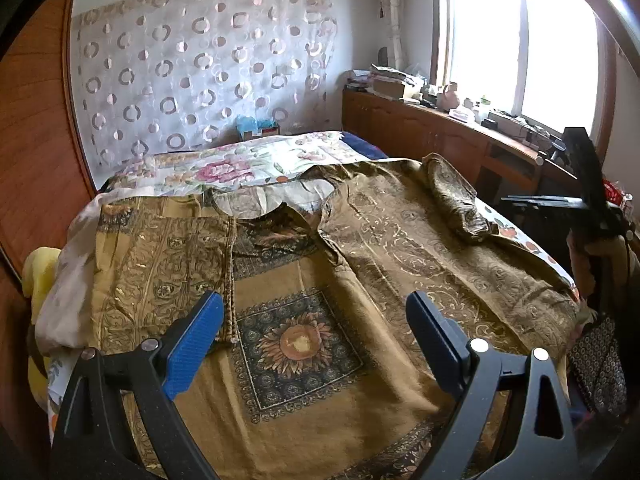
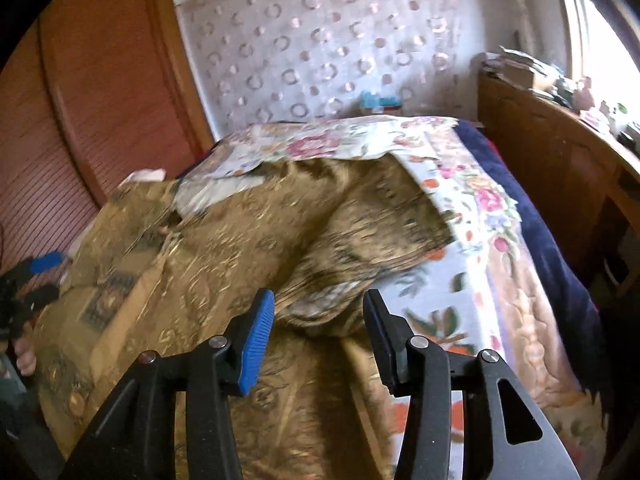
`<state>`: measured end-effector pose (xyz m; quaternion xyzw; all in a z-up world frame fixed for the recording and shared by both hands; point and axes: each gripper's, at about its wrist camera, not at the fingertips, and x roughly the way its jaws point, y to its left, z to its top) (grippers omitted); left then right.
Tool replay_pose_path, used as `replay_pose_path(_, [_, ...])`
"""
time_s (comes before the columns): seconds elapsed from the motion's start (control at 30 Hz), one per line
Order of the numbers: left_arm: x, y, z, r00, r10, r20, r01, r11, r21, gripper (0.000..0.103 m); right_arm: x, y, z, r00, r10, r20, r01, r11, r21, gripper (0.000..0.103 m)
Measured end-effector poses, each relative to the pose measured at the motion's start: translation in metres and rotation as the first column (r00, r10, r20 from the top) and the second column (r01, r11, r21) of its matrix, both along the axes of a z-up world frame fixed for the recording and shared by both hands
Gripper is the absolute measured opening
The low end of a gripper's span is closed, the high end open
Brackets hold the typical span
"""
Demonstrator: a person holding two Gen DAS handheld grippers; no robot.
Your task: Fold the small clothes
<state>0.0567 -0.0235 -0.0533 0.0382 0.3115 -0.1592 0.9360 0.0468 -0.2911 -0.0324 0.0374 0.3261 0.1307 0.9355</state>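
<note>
A golden-brown patterned garment [image 1: 304, 344] lies spread on the bed, front up, with a sunflower square at its middle. Its left side is folded inward [image 1: 160, 256], and its right sleeve [image 1: 456, 200] lies doubled back over the right side. My left gripper [image 1: 316, 320] hovers open above the sunflower square with nothing between its blue pads. In the right wrist view, which is blurred, my right gripper [image 2: 318, 320] stands open with the sleeve cuff [image 2: 324, 312] lying loose just beyond its tips, and the pads do not press on it. The left gripper [image 2: 42, 276] shows small at the far left edge.
A floral quilt [image 1: 240, 168] covers the bed beyond the garment, over a dark blue blanket [image 2: 560, 240]. A wooden wardrobe [image 1: 36, 140] stands on the left. A cluttered wooden desk [image 1: 420, 120] runs under the window on the right. Something yellow [image 1: 38, 268] sits at the bed's left edge.
</note>
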Motion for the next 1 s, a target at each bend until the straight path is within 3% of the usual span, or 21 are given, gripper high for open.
replay_pose_path(0.17, [-0.002, -0.004, 0.001, 1.000, -0.007, 0.006, 0.007, 1.000, -0.005, 0.093, 0.023, -0.010, -0.005, 0.998, -0.052, -0.019, 0.052, 0.999, -0.013, 0.048])
replay_pose_path(0.43, [-0.004, -0.012, -0.005, 1.000, -0.026, -0.010, 0.026, 1.000, -0.003, 0.093, 0.073, -0.006, -0.028, 0.984, -0.086, -0.156, 0.086, 0.996, -0.010, 0.048])
replay_pose_path(0.6, [-0.004, -0.012, -0.006, 1.000, -0.025, -0.014, 0.025, 1.000, -0.003, 0.093, 0.087, 0.001, -0.028, 0.984, -0.077, -0.159, 0.076, 0.997, -0.013, 0.047])
replay_pose_path(0.63, [-0.004, -0.012, -0.006, 1.000, -0.025, -0.014, 0.025, 1.000, -0.003, 0.093, 0.089, 0.002, -0.028, 0.985, -0.074, -0.156, 0.072, 0.997, -0.015, 0.037])
replay_pose_path(0.67, [-0.004, -0.013, -0.007, 1.000, -0.024, -0.014, 0.024, 1.000, -0.004, 0.093, 0.092, 0.002, -0.028, 0.985, -0.083, -0.154, 0.079, 0.996, -0.026, 0.018])
replay_pose_path(0.7, [-0.004, -0.012, -0.007, 1.000, -0.022, -0.016, 0.022, 1.000, -0.005, 0.093, 0.095, 0.000, -0.027, 0.985, -0.088, -0.152, 0.084, 0.996, -0.036, 0.005])
replay_pose_path(0.73, [-0.004, -0.012, -0.008, 1.000, -0.020, -0.017, 0.020, 1.000, -0.005, 0.093, 0.099, -0.001, -0.027, 0.985, -0.080, -0.154, 0.075, 0.997, -0.035, 0.001])
replay_pose_path(1.0, [-0.004, -0.006, -0.010, 1.000, -0.013, -0.020, 0.013, 1.000, -0.015, 0.093, 0.090, 0.021, 0.005, 0.999, -0.026, -0.037, 0.024, 0.999, -0.047, 0.000])
